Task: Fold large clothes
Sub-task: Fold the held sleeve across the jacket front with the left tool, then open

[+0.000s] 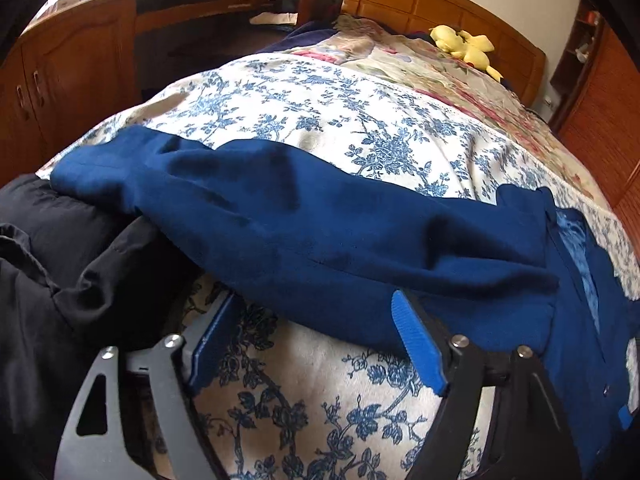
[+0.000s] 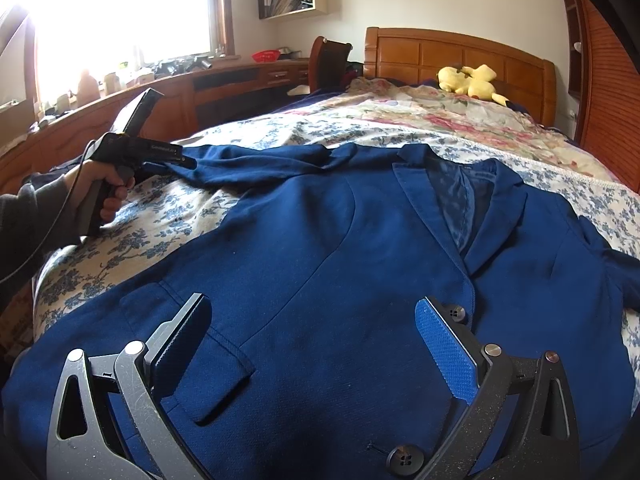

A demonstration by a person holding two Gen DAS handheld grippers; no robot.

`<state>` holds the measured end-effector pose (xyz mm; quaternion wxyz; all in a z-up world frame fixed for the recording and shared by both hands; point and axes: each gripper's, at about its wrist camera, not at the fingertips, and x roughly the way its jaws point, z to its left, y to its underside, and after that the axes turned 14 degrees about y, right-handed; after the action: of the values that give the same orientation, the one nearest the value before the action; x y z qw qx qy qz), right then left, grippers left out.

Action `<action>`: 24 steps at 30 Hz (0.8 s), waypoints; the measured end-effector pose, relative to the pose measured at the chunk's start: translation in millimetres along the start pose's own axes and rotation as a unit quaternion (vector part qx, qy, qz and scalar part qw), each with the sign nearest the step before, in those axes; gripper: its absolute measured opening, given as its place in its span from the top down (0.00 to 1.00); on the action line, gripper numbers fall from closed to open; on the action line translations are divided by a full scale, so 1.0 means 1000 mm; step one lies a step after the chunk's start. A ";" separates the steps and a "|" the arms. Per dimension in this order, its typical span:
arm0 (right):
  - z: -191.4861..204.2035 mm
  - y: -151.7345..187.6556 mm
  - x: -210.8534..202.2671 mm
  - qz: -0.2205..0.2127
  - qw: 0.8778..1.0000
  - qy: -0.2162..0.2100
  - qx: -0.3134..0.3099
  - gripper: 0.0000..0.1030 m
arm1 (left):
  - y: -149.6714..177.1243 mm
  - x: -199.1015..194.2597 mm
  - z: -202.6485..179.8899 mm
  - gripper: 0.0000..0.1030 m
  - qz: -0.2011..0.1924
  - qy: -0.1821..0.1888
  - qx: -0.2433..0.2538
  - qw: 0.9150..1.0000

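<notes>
right wrist view: right tool (image 2: 316, 340) spread above blue blazer (image 2: 320, 240); left tool (image 1: 316, 344) spread

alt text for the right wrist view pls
A navy blue blazer lies face up on a blue-floral bedspread, the open right tool hovering above it. The left tool meets its sleeve.

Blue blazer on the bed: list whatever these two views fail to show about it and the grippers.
- Blue blazer: its hem is cut off by the bottom edge of the right wrist view.
- Its far sleeve: runs out of frame at the right edge.
- Left gripper: in the right wrist view the sleeve cloth hides its fingertips.
- Right gripper: open over the blazer front; contact cannot be judged.
</notes>
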<state>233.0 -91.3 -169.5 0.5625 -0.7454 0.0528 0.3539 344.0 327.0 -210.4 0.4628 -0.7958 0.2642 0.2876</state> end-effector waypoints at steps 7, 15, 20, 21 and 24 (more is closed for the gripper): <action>0.000 0.001 0.000 0.000 1.000 -0.001 0.001 0.00 | -0.009 0.008 0.003 0.91 0.014 0.021 -0.053 0.998; -0.001 0.001 -0.001 -0.005 1.000 -0.004 0.006 0.00 | -0.021 -0.033 -0.094 1.00 -0.022 -0.005 0.064 0.998; -0.003 0.002 0.000 -0.008 1.000 -0.006 0.011 0.00 | -0.017 -0.064 -0.161 1.00 -0.024 0.037 0.120 0.992; -0.003 0.002 -0.001 -0.009 1.000 -0.006 0.012 0.00 | -0.014 -0.068 -0.173 1.00 -0.023 0.042 0.132 0.990; -0.004 0.002 -0.001 -0.010 1.000 -0.007 0.013 0.00 | 0.004 -0.082 -0.202 1.00 -0.022 0.049 0.166 0.985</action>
<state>232.8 -96.0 -170.4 0.5761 -0.7359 0.0465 0.3527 327.2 158.4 -73.7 0.5813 -0.7265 0.3135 0.1901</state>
